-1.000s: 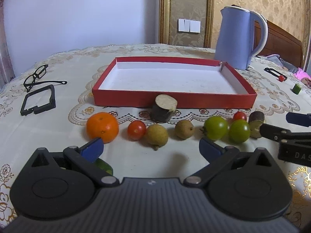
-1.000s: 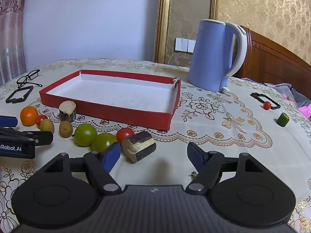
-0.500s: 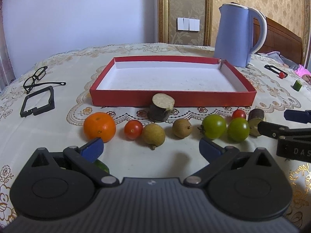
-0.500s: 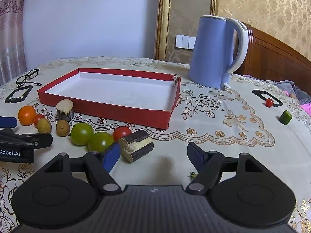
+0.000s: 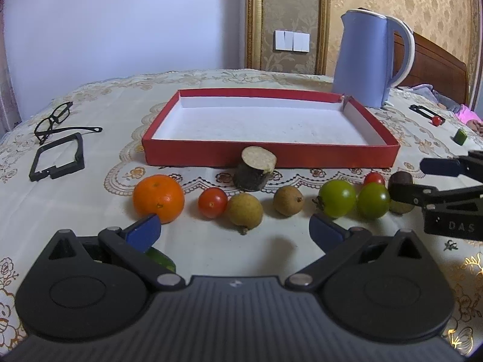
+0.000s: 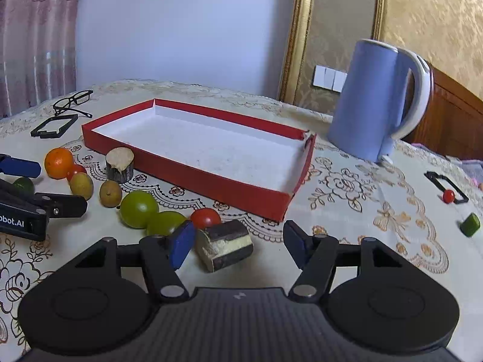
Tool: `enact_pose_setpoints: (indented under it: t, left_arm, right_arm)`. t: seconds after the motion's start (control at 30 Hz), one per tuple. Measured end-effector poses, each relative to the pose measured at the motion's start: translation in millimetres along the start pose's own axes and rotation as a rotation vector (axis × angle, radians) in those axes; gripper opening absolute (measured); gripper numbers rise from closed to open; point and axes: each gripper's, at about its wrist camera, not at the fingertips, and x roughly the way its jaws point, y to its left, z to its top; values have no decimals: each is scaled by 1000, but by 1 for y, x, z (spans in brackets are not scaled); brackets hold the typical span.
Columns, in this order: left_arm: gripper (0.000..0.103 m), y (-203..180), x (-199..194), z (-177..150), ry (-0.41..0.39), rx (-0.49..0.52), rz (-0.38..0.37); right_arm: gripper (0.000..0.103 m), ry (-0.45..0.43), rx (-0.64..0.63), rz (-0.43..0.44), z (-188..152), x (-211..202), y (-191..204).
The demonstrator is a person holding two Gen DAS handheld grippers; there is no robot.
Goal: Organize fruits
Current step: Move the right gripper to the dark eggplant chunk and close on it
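Note:
A red tray (image 5: 271,158) with a white floor lies mid-table, nothing in it. In front runs a row: an orange (image 5: 158,197), a red cherry tomato (image 5: 212,202), two brown fruits (image 5: 244,209), two green tomatoes (image 5: 337,198), another red tomato (image 6: 205,217). A dark cut stub (image 5: 255,170) stands by the tray wall. My left gripper (image 5: 234,232) is open just short of the row, holding nothing. My right gripper (image 6: 238,247) is closing around a second dark cut piece (image 6: 225,246); the left pad is near it, the right pad stands apart.
A blue kettle (image 6: 377,102) stands behind the tray's right corner. Glasses (image 5: 54,117) and a black frame (image 5: 57,158) lie at the far left. Another black frame with a small red tomato (image 6: 449,195) and a green chunk (image 6: 470,224) sit far right. A green fruit (image 5: 160,258) lies under my left gripper.
The right gripper's jaws have narrowed around the dark cut piece, and its view has rolled and shifted slightly. The left gripper and the row of fruit have stayed put.

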Motion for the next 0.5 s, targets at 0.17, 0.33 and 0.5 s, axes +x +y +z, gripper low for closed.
enact_pose_setpoints:
  t: [0.17,0.33,0.5]
  left_arm:
    - [103,-2,1,0,0,10,-11]
    - [103,-4,5,0,8,9,-17]
    - [103,-6,6,0,12,16,-7]
  right_arm:
    - [65,-3,-18,33,0,3,-6]
    - [64,-4,-39,60,1,4,-8]
    - [39,2,6,151,-1,5,-15]
